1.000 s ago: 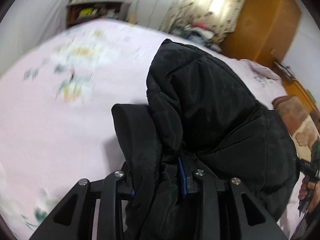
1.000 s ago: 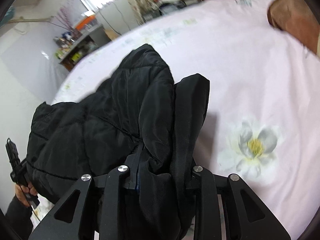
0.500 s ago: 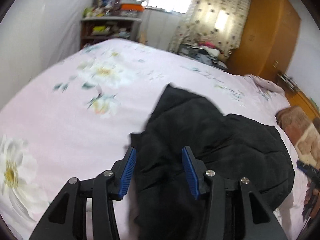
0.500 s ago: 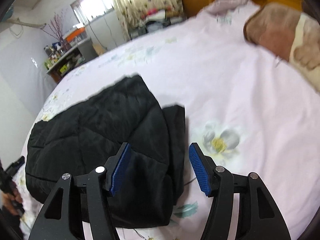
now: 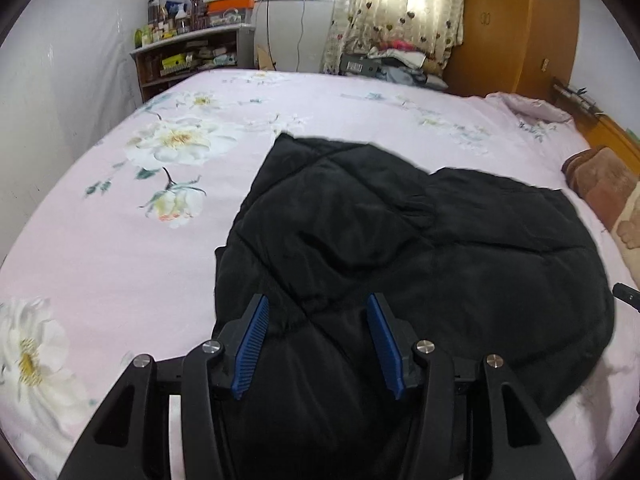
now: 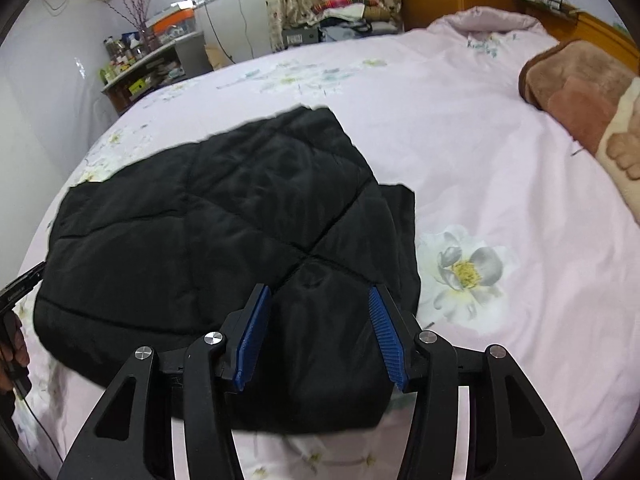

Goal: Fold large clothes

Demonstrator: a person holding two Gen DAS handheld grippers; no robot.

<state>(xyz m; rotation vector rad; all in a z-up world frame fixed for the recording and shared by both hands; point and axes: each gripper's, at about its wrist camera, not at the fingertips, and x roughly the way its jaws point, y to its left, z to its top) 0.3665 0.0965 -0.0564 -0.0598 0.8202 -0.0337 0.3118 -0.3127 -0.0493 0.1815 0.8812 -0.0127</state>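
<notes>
Both tongs, left [image 5: 318, 346] and right [image 6: 320, 338], have let go and now gape empty above the black jacket [image 5: 400, 248], lying folded mid-bed [image 5: 120, 272] toward its near edge; this fold looks complete

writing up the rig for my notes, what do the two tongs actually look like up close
Both look alike. The left tongs and right tongs have matte black, angular linkage arms with triangular cut-outs and round silver pivot bolts. Each finger carries a bright blue ribbed pad, long and narrow. No logos or markings show. In the right view, a thin dark cable trails by the other handle.
</notes>
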